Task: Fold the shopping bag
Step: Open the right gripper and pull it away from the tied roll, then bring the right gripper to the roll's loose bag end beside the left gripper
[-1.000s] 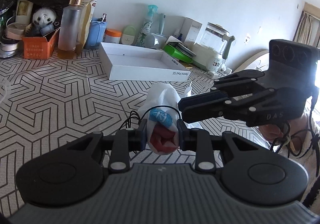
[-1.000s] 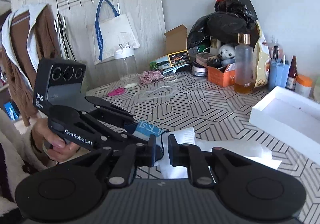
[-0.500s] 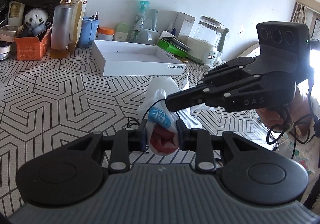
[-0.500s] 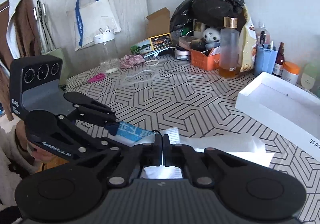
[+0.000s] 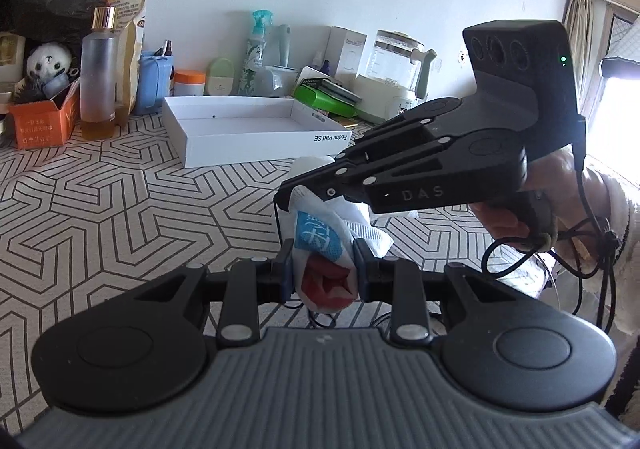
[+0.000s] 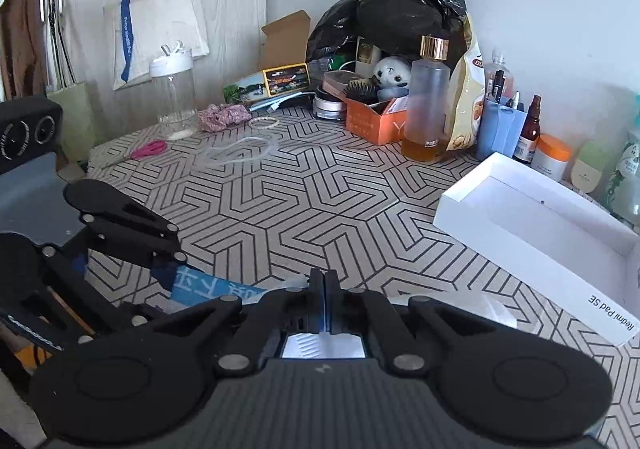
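The white plastic shopping bag (image 5: 320, 233), with a blue label and a red patch, is bunched up above the patterned table. My left gripper (image 5: 322, 275) is shut on its lower bunched part. In the left wrist view the right gripper (image 5: 286, 193) reaches in from the right and pinches the bag's upper fold. In the right wrist view my right gripper (image 6: 325, 283) has its fingers pressed together on a thin white layer of the bag (image 6: 476, 303), with the blue label (image 6: 208, 289) to the left beside the left gripper's fingers (image 6: 160, 253).
A shallow white box (image 5: 248, 133) lies on the table behind the bag. Bottles, jars, an orange carton (image 6: 372, 117) and black rubbish bags (image 6: 400, 13) line the wall. Pink scissors (image 6: 148, 149) and a clear jar (image 6: 174, 89) are at the far left. A hand (image 5: 516, 217) holds the right gripper.
The right gripper closed from a small gap to fully shut on the bag's fold and moved left, closer to the left gripper. The left gripper kept its hold on the bag.
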